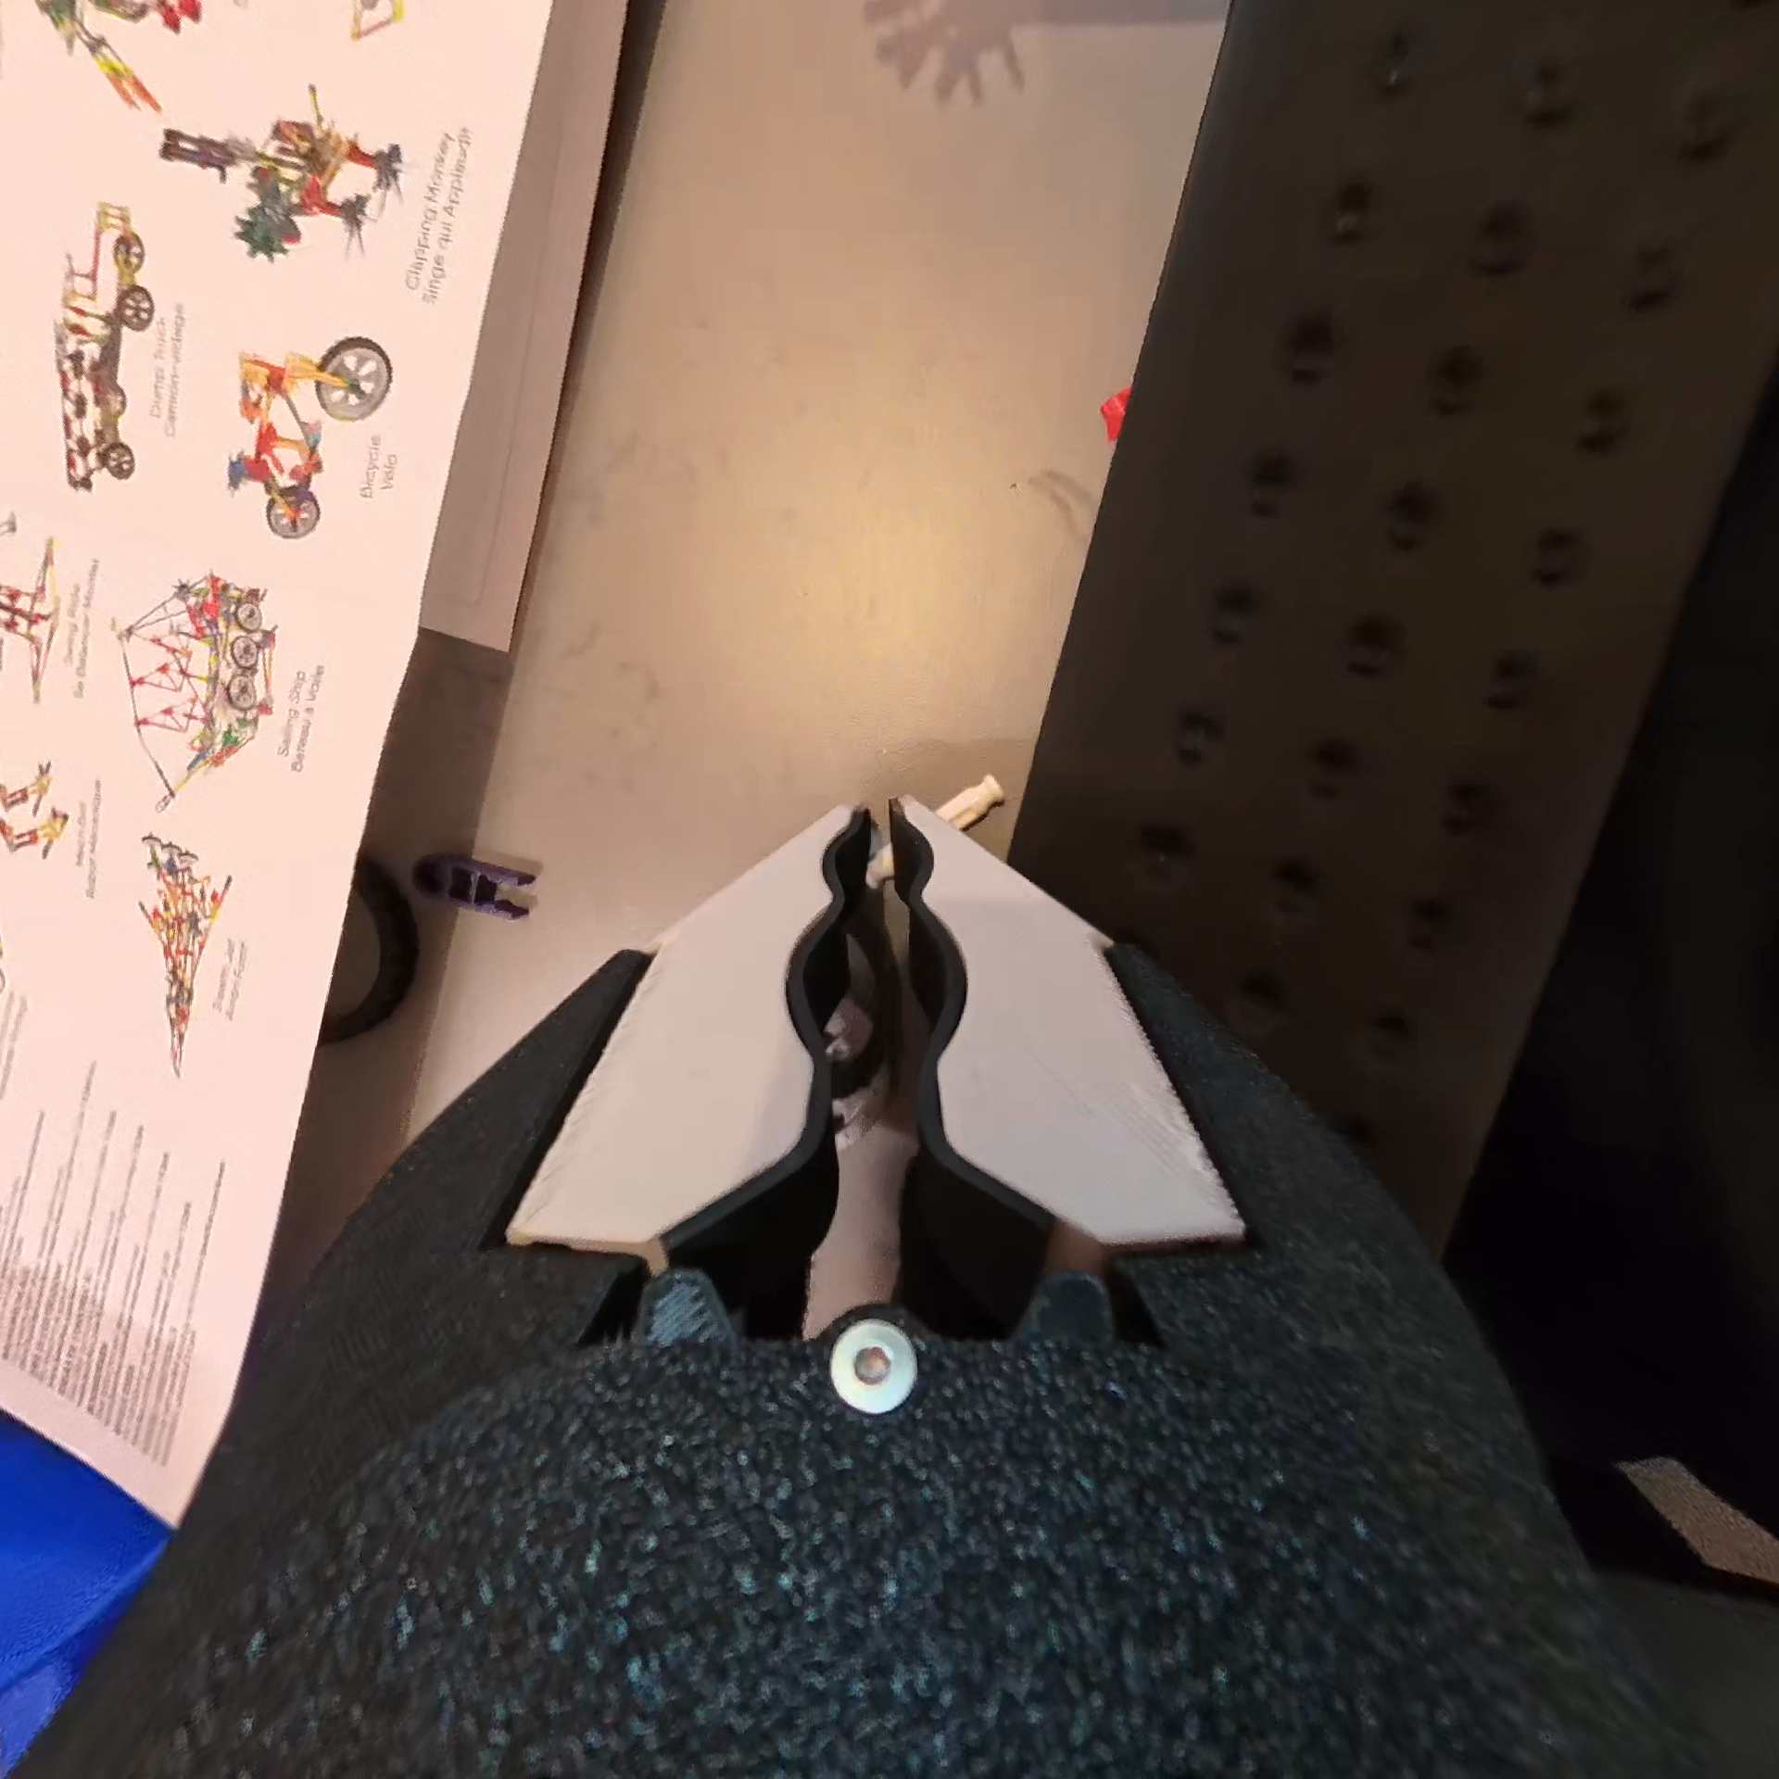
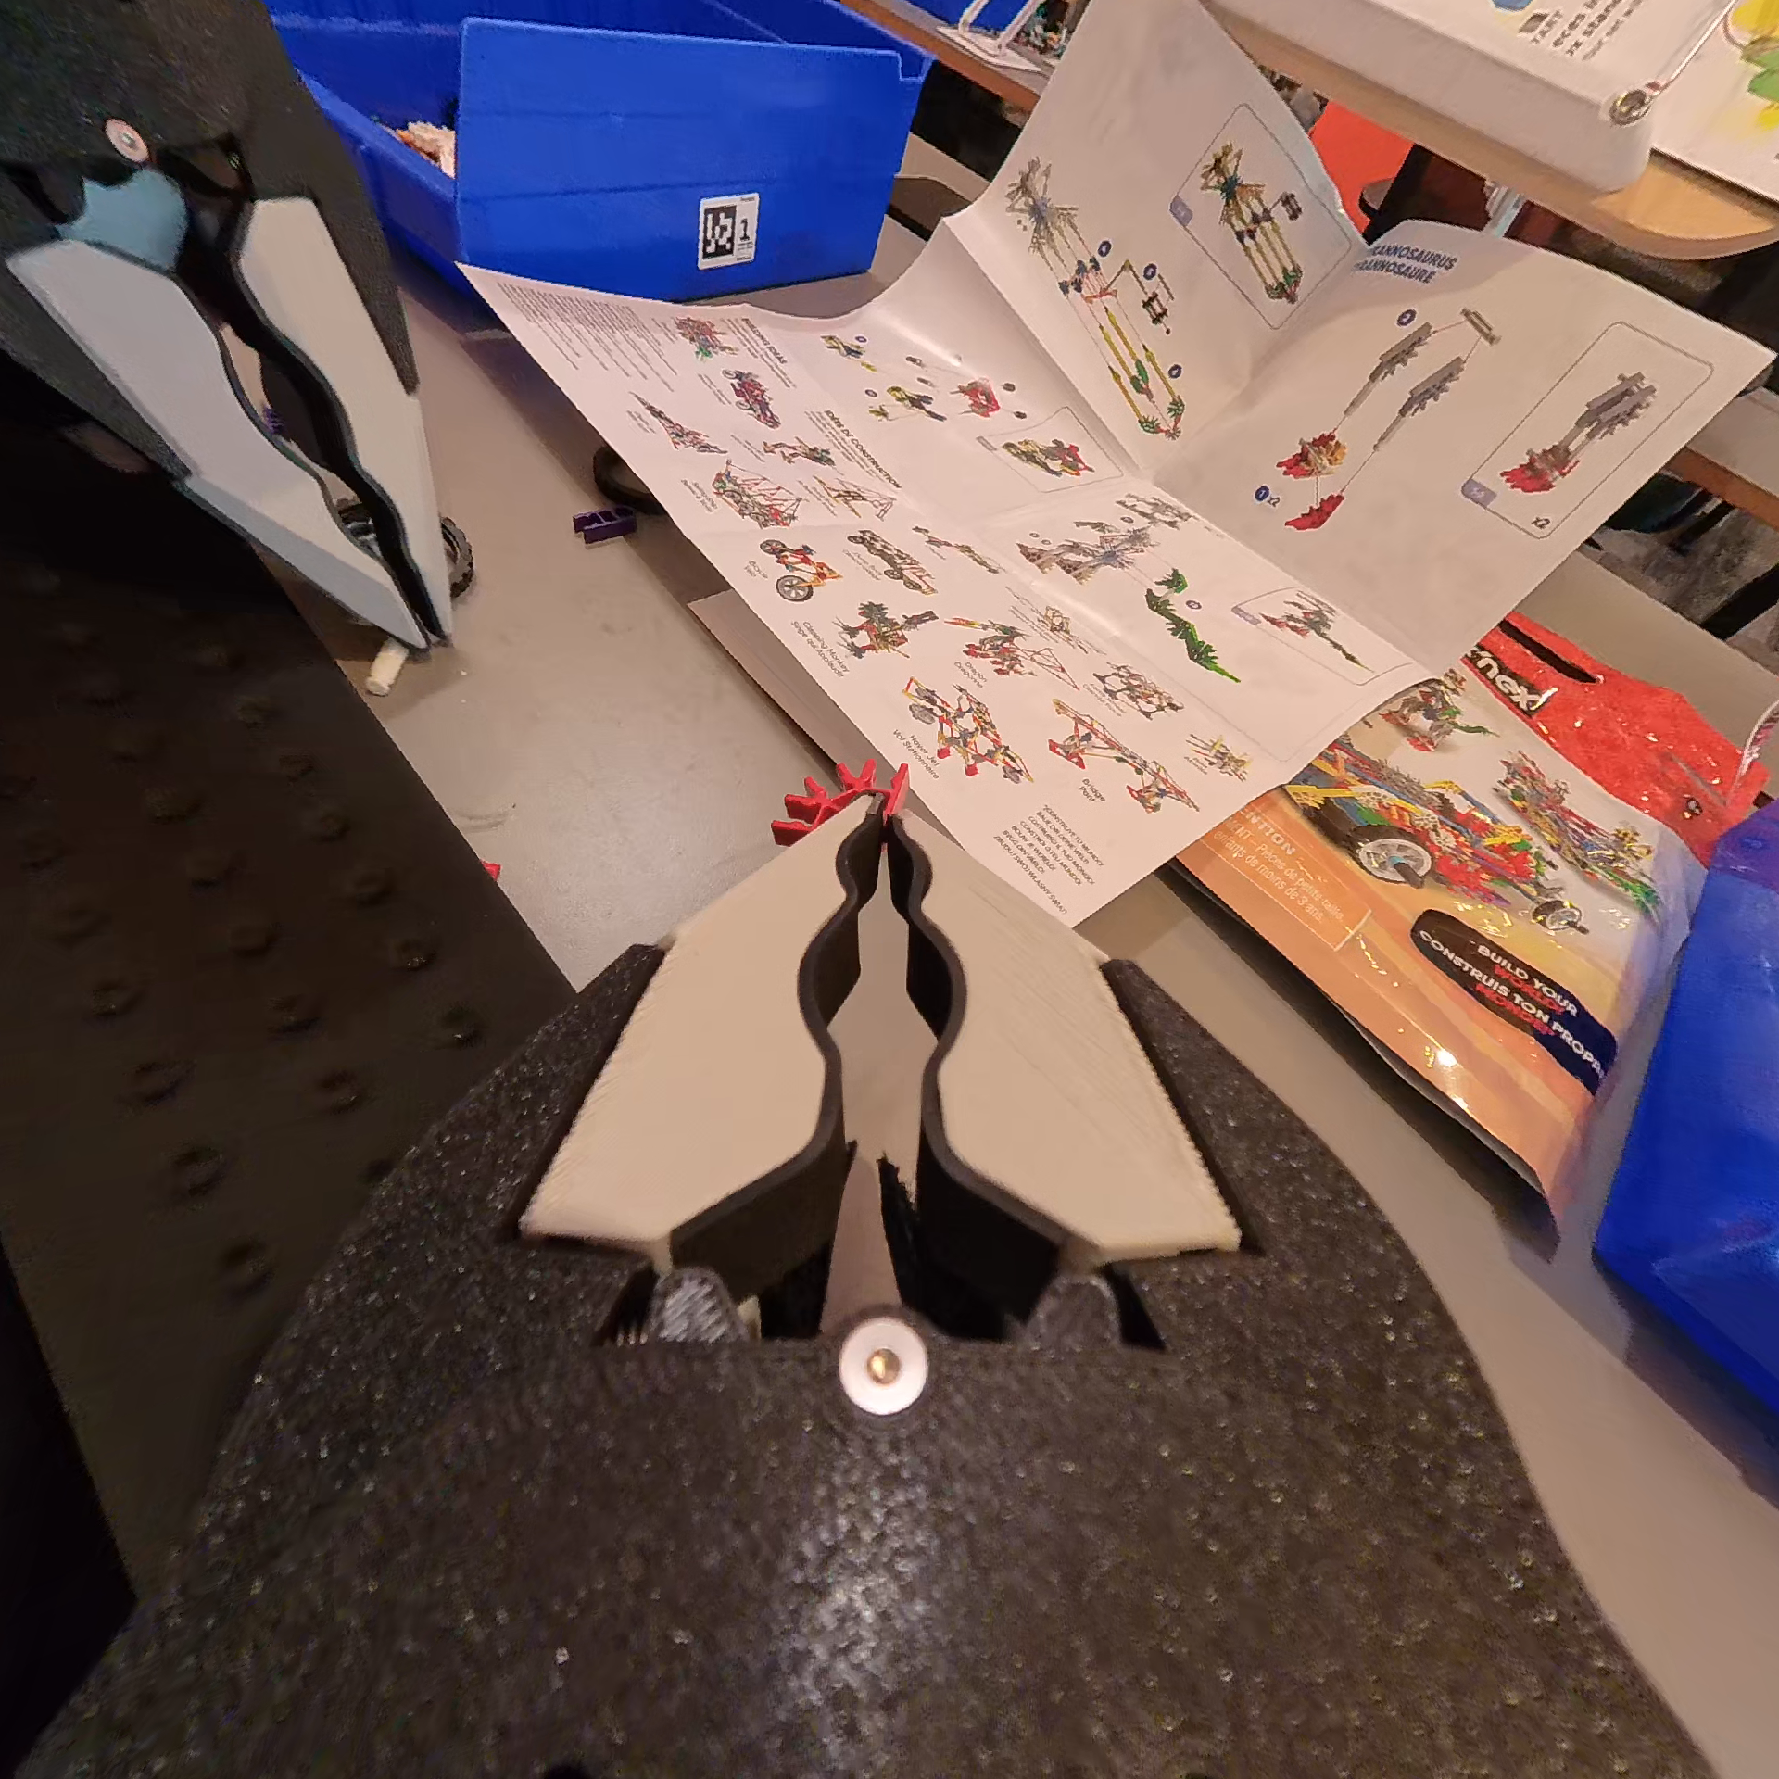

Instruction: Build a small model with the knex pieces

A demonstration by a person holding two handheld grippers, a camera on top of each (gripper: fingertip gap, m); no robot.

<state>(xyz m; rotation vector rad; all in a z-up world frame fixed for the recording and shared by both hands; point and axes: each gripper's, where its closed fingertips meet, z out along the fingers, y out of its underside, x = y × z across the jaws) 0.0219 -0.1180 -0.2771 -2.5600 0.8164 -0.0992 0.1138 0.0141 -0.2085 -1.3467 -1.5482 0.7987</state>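
Left gripper (image 1: 878, 823): tips nearly together, pinching a cream rod (image 1: 972, 801). The rod pokes out just past the tips and runs between the fingers; in the right wrist view its end (image 2: 387, 664) sticks out below the left gripper (image 2: 424, 631), touching or just over the table (image 2: 597, 732). A black wheel (image 1: 380, 963) and a purple connector (image 1: 476, 881) lie left of the left gripper's tips, the wheel partly under the leaflet (image 1: 241, 578). A small wheel (image 2: 460, 558) sits right behind the left fingers in the right wrist view; whether it is on the rod or just beside it is hard to tell. A black pegboard (image 1: 1396, 578) stands just right of the left gripper, with a red scrap (image 1: 1117, 409) at its edge.

Right gripper (image 2: 884, 818): jaws closed on a red toothed connector (image 2: 833, 804), gripped at its near edge, most of it sticking out ahead and to the left of the tips. It looks lifted slightly off the table, near the leaflet's (image 2: 1059, 539) lower corner.

Ahead of the right gripper: the unfolded leaflet, its far half curling up. A blue bin (image 2: 674, 144) sits far ahead-left, carrying a small square tag. A printed bag (image 2: 1444, 915) lies to the right, partly under the leaflet, and a blue box (image 2: 1714, 1107) at far right. The pegboard (image 2: 193, 866) lies to the left.
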